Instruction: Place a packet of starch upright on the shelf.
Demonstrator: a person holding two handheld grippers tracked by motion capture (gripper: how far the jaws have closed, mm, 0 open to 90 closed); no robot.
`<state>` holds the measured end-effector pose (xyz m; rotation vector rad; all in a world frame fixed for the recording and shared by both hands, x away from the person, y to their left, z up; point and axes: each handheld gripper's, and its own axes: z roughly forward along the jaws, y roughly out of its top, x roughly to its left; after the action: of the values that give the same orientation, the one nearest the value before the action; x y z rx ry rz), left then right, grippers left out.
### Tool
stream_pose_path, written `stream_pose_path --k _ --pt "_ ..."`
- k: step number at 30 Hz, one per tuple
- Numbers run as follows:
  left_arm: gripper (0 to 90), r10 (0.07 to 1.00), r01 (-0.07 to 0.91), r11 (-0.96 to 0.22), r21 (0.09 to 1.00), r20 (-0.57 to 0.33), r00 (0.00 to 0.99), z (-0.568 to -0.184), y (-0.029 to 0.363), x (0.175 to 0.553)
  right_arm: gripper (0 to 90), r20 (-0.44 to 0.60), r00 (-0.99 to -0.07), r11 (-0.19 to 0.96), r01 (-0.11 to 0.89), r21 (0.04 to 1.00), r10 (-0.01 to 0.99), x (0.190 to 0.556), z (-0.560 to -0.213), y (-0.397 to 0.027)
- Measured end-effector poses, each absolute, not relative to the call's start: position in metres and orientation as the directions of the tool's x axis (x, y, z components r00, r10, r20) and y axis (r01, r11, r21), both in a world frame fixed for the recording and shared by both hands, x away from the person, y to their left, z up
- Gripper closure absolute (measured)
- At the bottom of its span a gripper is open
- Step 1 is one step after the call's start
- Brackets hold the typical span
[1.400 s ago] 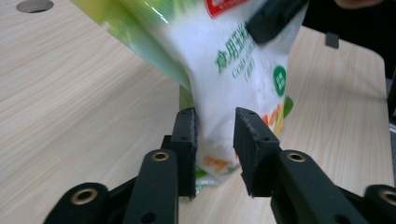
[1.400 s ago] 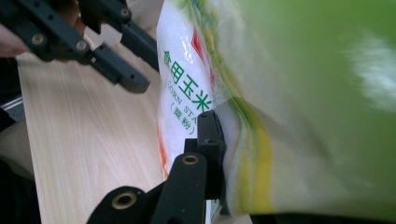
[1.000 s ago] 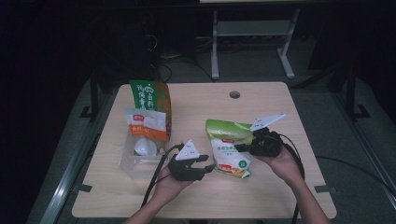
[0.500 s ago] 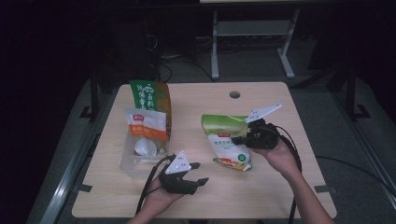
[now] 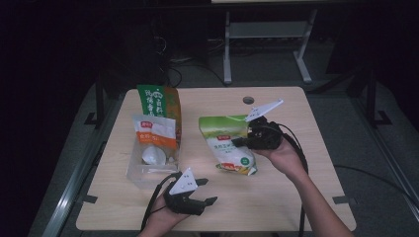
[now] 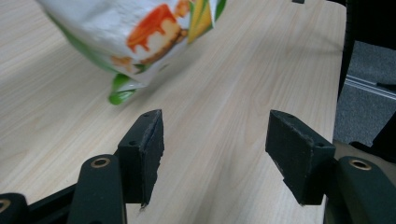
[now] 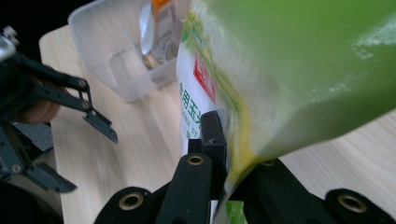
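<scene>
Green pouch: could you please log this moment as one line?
right gripper: shut on green pouch | left gripper: open, jaws just opening, nothing between | pouch: mostly lifted off table

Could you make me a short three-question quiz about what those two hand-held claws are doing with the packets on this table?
1. True or false: the right gripper is clamped on the green pouch.
2. What is between the left gripper's jaws? A) the pouch B) nothing C) a cable
3. Where does the orange-and-white sachet stand?

Key:
1. True.
2. B; the jaws, which have just been opening, stand apart over bare table.
3. In the clear plastic tub.
</scene>
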<state>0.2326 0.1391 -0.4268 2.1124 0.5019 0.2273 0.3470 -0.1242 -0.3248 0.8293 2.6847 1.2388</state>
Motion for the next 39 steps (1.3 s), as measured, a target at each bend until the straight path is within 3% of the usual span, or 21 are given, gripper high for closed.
stream_pose_path --k 39 --pt "34.5 0.393 0.208 -0.500 0.841 0.007 0.920 -0.431 0.140 0.219 89.6 0.130 -0.960 0.569 0.253 0.782 0.248 0.357 -0.276 0.013"
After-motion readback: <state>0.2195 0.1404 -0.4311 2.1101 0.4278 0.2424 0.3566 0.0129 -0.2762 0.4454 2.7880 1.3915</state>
